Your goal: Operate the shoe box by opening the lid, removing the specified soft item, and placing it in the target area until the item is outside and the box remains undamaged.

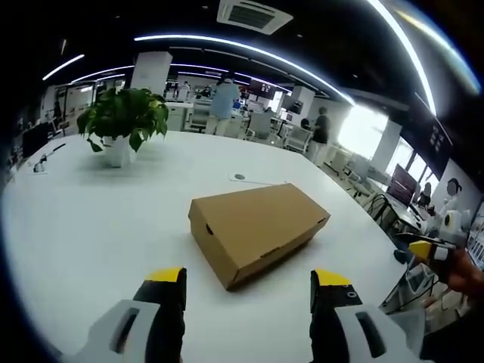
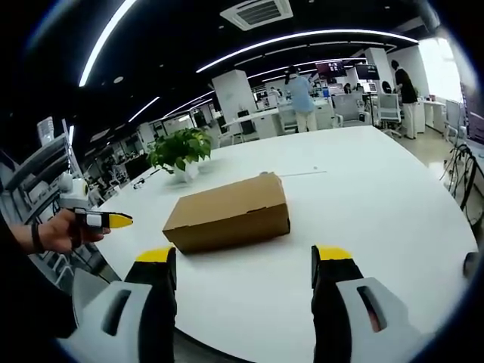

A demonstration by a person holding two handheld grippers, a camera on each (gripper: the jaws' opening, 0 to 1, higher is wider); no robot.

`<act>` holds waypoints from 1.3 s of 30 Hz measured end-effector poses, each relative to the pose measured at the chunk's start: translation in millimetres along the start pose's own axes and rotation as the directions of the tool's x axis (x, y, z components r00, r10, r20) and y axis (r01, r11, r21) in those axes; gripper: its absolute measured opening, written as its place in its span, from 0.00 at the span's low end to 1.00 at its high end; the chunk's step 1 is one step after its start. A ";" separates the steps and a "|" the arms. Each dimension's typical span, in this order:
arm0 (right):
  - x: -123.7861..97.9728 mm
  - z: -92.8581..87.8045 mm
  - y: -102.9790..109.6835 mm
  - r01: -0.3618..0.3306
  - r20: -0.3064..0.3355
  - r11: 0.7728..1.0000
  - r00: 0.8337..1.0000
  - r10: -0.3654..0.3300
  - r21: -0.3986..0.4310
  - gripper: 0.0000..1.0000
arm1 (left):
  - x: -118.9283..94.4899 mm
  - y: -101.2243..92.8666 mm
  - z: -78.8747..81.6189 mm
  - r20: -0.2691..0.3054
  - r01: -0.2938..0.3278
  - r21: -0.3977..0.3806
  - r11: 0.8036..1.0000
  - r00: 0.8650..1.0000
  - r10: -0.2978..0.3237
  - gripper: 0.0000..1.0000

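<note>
A closed brown cardboard shoe box [image 1: 257,227] lies on the white round table [image 1: 98,219], lid down flat. My left gripper [image 1: 250,278] hovers just in front of its near corner, jaws wide apart and nothing between them. In the right gripper view the same shoe box [image 2: 231,212] sits a little beyond my right gripper [image 2: 245,254], which is also open and holds nothing. The left gripper [image 2: 106,220], held by a hand, shows at the left edge of the right gripper view. The right gripper [image 1: 431,249] shows at the right edge of the left gripper view.
A potted green plant [image 1: 125,121] in a white pot stands at the table's far side. A small round disc and cable [image 1: 240,178] lie behind the box. Office chairs [image 1: 378,204], desks and standing people [image 1: 224,102] are beyond the table.
</note>
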State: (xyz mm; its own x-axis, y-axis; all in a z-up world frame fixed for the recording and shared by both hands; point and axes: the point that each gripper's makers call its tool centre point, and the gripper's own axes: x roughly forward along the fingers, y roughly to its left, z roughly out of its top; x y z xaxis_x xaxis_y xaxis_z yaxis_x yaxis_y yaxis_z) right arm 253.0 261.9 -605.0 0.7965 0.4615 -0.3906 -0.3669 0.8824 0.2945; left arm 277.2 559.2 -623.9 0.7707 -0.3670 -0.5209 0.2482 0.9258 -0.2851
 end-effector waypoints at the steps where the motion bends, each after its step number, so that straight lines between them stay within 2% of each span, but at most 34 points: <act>1: 0.0 -0.1 0.0 0.000 0.000 1.000 1.000 0.000 0.000 0.69 | 0.0 0.4 0.2 0.001 0.000 -0.002 1.000 1.000 0.000 0.68; 23: 2.3 -2.1 0.3 -0.004 -0.007 1.000 1.000 0.004 0.000 0.69 | -1.2 3.8 -0.1 0.000 -0.008 -0.002 1.000 1.000 0.008 0.68; 39: 32.6 -1.9 -4.3 -0.041 -0.047 0.999 0.998 0.040 -0.018 0.68 | 11.6 12.5 -8.0 -0.025 -0.014 -0.013 1.000 1.000 0.013 0.68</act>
State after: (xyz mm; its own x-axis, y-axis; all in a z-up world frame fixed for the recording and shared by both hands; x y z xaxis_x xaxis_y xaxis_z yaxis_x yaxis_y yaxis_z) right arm 279.6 273.3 -620.6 0.7578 0.5002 -0.4189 -0.4079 0.8643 0.2942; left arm 284.5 565.7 -640.0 0.7593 -0.3567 -0.5443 0.2299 0.9295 -0.2884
